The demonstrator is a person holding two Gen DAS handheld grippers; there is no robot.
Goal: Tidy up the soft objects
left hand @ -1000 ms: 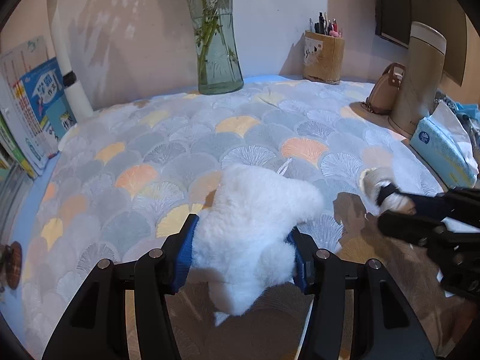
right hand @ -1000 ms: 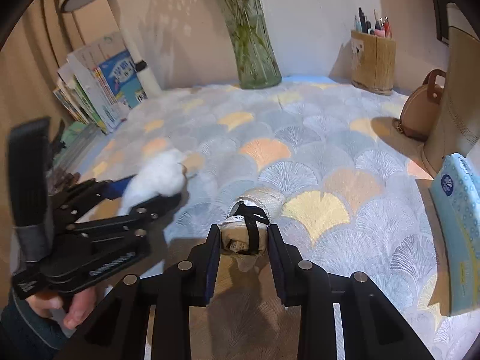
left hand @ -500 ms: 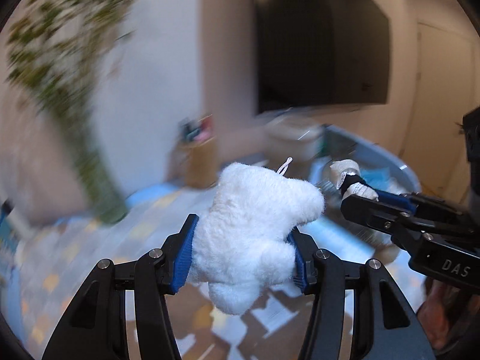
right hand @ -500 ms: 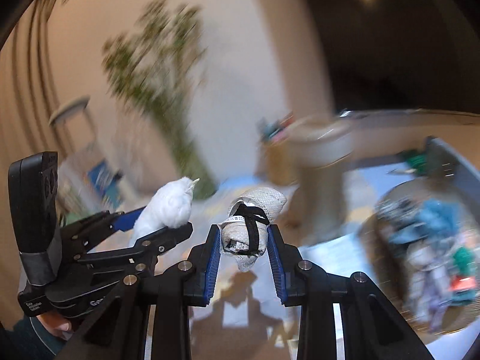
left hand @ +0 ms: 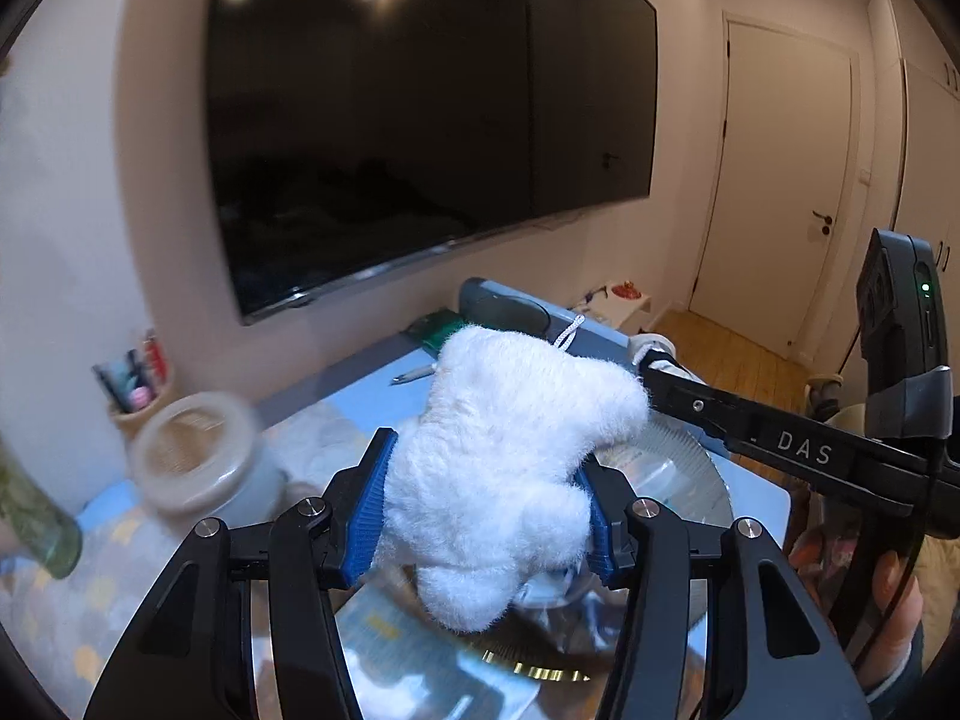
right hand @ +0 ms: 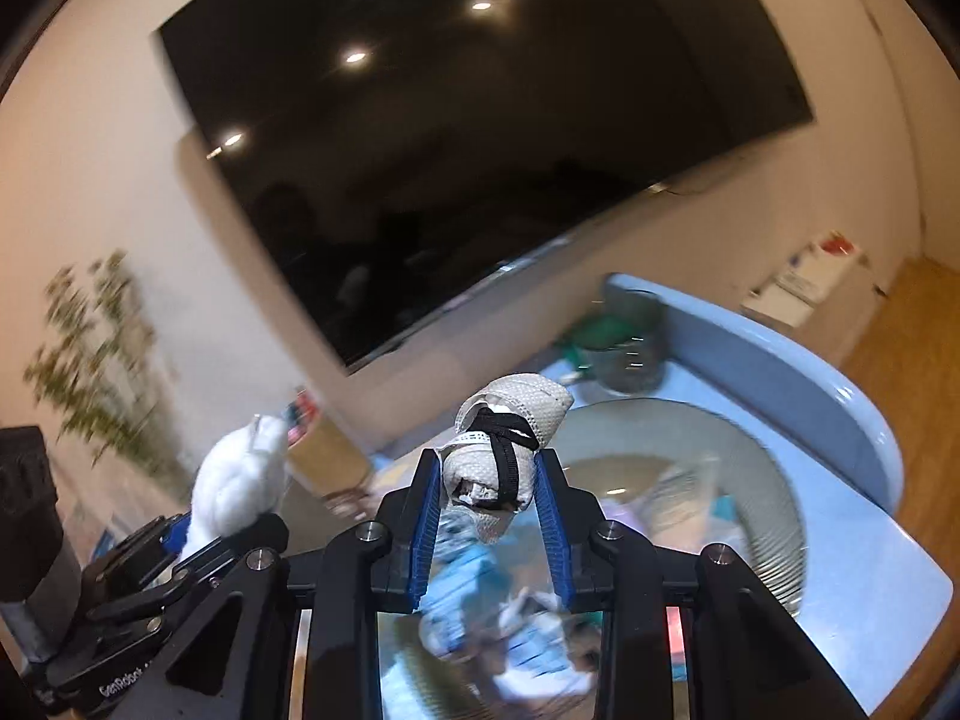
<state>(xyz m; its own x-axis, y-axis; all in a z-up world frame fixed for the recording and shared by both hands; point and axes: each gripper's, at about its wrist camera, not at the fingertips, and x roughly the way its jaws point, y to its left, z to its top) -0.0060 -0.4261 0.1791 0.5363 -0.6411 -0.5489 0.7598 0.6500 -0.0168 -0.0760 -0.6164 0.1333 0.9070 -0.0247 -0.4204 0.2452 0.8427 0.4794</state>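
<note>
Soft objects, two, each carried above the blue table (right hand: 840, 480). Listed from largest to smallest.

Dark wall screen (left hand: 420, 120): mounted on the pale wall behind the table, ceiling lights reflected in it.

Table: blue top with a raised curved rim at the far side.

Round glass bowl (right hand: 762, 480): on the table below both grippers, ribbed rim, holding a blurred heap of blue and white items.

Left gripper (left hand: 486, 504): blue pads clamped on the white plush toy, one pad on each side of its lower body.

Right gripper (right hand: 487, 531): blue pads pressed tight on the rolled fabric bundle. In the left wrist view it reaches in from the right, with fingers of the person's hand (left hand: 894, 612) on its handle.

White plush toy (left hand: 504, 474): fluffy, held over the bowl, white cord loop at its top.

Rolled fabric bundle (right hand: 510, 450): whitish knit, tied with a black band, held over the bowl, top standing above the pads.
</note>
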